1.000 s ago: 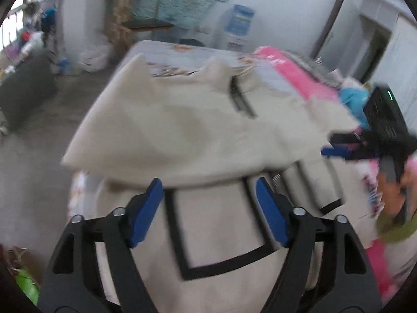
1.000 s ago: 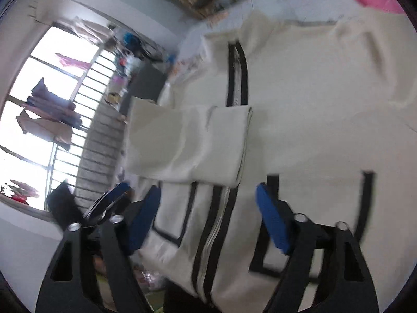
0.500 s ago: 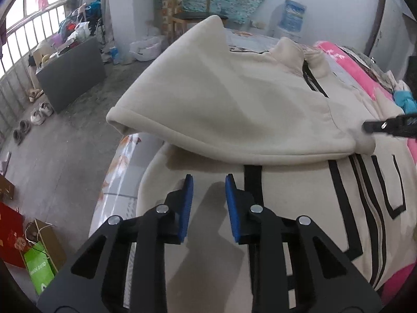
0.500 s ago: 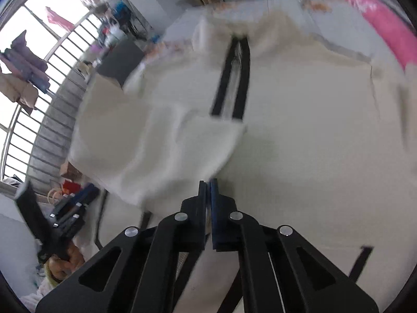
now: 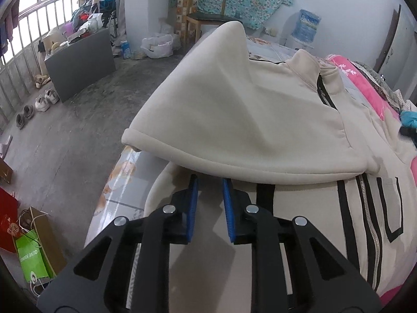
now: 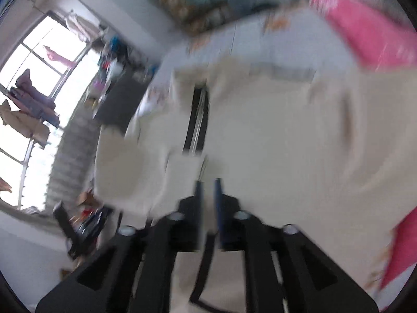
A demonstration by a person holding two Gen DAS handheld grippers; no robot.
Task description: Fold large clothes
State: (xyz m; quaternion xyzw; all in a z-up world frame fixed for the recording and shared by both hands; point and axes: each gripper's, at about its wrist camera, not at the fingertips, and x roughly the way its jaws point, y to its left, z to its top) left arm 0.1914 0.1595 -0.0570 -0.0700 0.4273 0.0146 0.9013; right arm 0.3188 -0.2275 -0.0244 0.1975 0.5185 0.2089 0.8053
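A cream zip jacket with black stripes lies front up on the bed. Its sleeve is folded across the chest. My left gripper hovers just below the sleeve's cuff edge, jaws a narrow gap apart, holding nothing. The right wrist view is blurred. There the jacket fills the middle, with the folded sleeve at left. My right gripper is over the jacket near the zip, jaws slightly apart and empty.
A pink blanket lies along the bed's far side. Beyond the bed's left edge is bare floor with a grey box, shoes, a wooden chair and paper bags. The left gripper shows in the right wrist view.
Both grippers went from wide open to nearly shut. The right one closed fully half a second ago and now stands slightly apart. The sleeve lies folded across the chest; the right view swung.
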